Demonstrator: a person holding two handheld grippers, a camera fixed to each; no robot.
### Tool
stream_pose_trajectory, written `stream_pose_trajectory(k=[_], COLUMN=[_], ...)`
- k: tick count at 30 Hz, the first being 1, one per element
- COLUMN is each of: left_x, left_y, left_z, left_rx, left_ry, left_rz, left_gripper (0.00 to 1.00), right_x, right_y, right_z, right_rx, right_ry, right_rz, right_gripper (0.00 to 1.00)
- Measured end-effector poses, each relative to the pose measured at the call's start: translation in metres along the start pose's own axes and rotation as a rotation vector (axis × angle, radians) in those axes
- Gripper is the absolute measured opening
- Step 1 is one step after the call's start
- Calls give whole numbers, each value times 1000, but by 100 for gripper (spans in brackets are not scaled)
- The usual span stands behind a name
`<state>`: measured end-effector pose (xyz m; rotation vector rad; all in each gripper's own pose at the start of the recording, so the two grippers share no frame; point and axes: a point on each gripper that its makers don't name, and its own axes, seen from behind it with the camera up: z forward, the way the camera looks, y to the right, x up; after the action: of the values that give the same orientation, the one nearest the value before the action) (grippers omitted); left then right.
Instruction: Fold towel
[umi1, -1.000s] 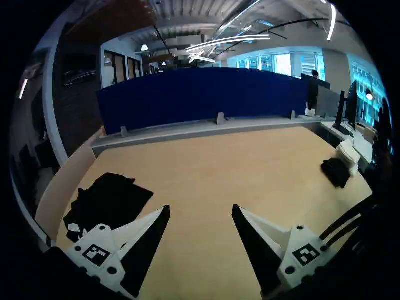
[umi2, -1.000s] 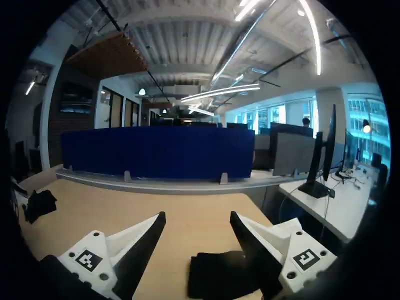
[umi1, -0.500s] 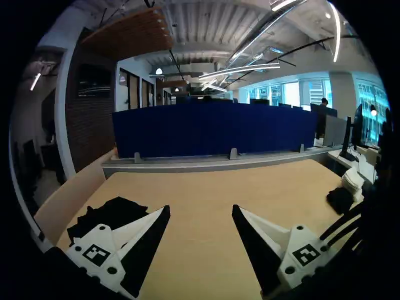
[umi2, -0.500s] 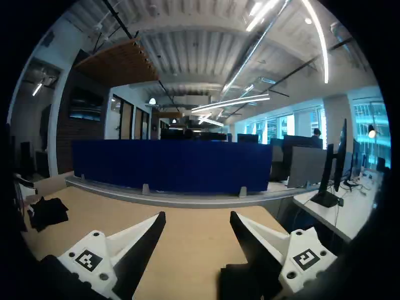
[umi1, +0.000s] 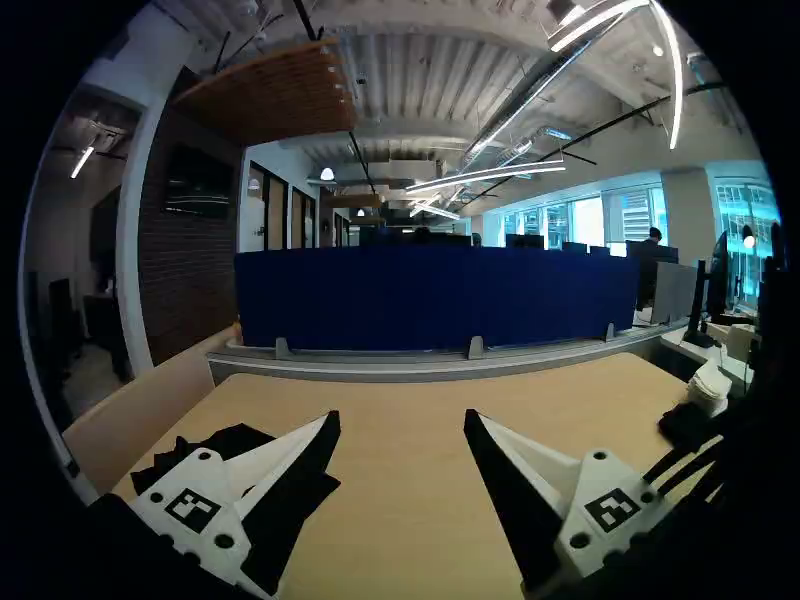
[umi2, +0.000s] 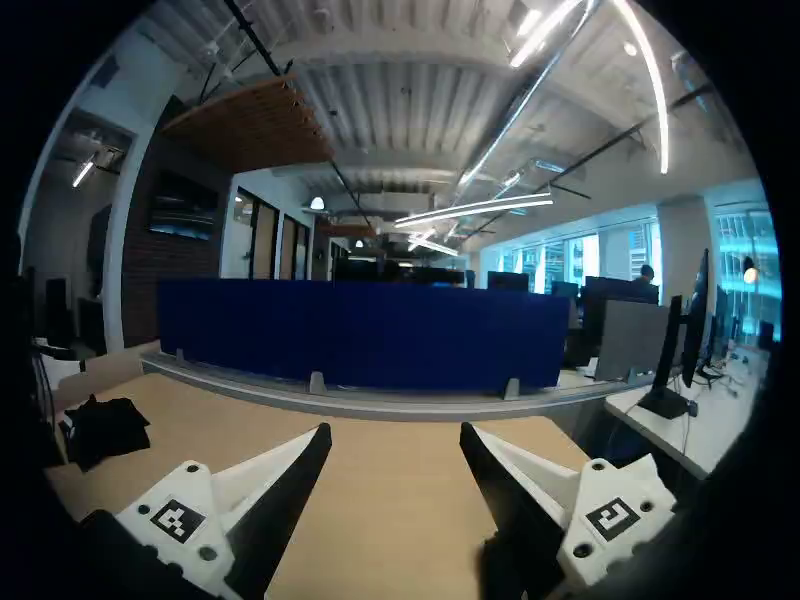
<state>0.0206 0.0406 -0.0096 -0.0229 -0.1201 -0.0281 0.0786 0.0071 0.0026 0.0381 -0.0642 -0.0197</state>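
The left gripper view looked from just behind the left gripper (umi1: 400, 420), low over the table (umi1: 400, 400), nearly level toward the blue partition (umi1: 440, 295) ahead. The right gripper view, behind the right gripper (umi2: 395, 428), faced likewise; both shared the table, the blue partition and the ceiling (umi1: 430, 90).

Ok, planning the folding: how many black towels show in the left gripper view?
2. One black towel is crumpled at left, partly behind the left gripper; the other towel sits at the right edge. Others may be hidden.

Black towel (umi1: 215, 445); pale wood table (umi1: 560, 400); navy partition (umi1: 430, 295); white left gripper (umi1: 400, 415), black-white square tag (umi1: 190, 508).
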Motion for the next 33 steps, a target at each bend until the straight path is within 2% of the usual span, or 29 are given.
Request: stream_pose_trajectory(k=[6,12,18,27,33], left_x=[7,1,-1,-16,-40], left_y=[-12,-12,-16,-25,-34], left_z=[0,1,5,2,7], left_rx=[20,16,27,31,32], left_ry=[30,47,76,122,139], left_rz=[-19,9,24,27,32], left_gripper=[92,92,92,92,92], right_x=[2,7,15,19,17], right_y=[-11,-13,-15,-24,-29], right_z=[0,-2,-8,-14,-17], right_rx=[3,-6,-17,-18,-18], right_ry=[-4,-13,-14,2,16], right_rz=[22,69,90,86,53], right_gripper=[100,100,100,100,100])
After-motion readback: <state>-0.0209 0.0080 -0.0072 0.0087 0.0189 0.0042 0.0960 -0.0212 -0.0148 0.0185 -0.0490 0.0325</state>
